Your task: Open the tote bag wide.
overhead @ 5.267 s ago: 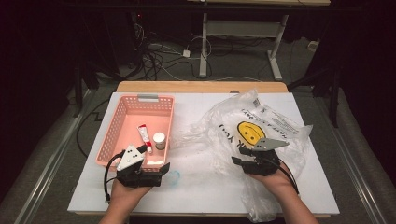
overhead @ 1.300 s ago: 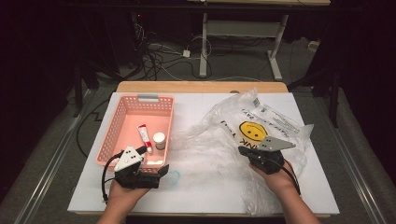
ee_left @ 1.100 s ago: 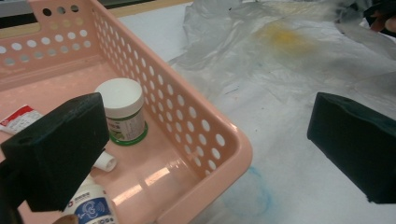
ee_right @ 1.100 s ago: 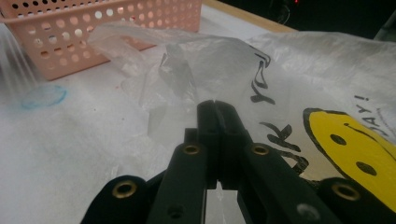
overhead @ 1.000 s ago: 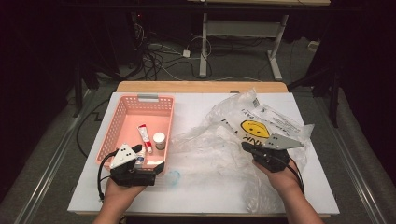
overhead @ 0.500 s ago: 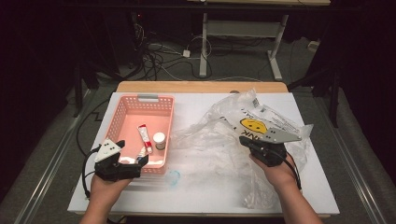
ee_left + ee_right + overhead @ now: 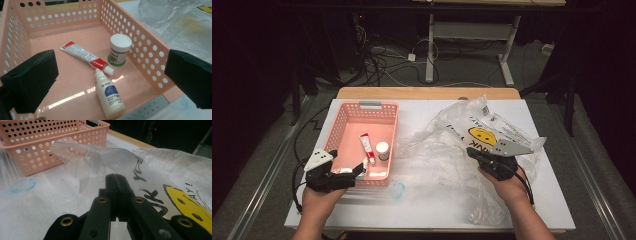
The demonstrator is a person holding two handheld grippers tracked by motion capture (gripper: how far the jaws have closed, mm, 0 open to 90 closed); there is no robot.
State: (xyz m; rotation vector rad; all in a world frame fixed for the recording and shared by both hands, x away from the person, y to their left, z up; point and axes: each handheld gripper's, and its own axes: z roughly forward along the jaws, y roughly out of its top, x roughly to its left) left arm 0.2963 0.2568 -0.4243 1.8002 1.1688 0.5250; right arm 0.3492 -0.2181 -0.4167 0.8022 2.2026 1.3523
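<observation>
Dropper bottle [image 7: 109,100] lies below left gripper's [image 7: 110,72] spread jaws.

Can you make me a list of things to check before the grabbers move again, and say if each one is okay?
1. Left gripper jaws open wide: ok.
2. Nothing between its jaws: ok.
3. Dropper bottle, tube and jar all inside the basket: ok.
4. Right gripper jaws shut: ok.
5. Right gripper pinching the plastic bag: cannot tell.
6. Bag apart from the basket: ok.
</observation>
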